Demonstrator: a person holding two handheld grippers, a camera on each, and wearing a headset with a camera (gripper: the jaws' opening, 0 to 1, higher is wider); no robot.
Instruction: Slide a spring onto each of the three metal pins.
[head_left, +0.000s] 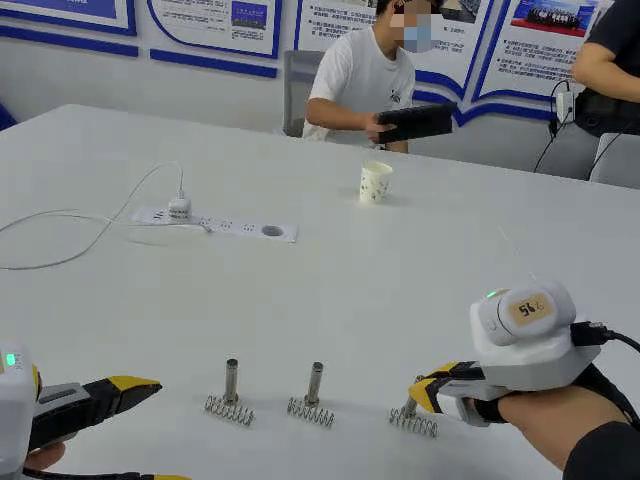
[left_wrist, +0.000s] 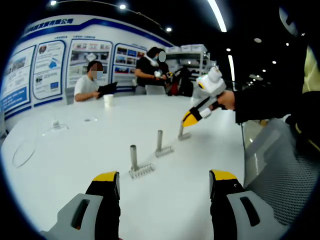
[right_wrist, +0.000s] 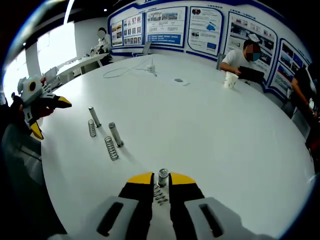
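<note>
Head view: cup (head_left: 375, 183) beyond middle pin (head_left: 315, 382)

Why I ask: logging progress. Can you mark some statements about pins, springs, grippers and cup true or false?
1. The left pin, middle pin and right pin, named by the head view, all stand upright. True.
2. The middle pin wears its spring. False: it lies on the table at the pin's base.
3. The left gripper has its jaws wide apart. True.
4. The right gripper is at the left pin. False: it is at the right pin.
5. The paper cup is tipped over. False: it stands upright.
</note>
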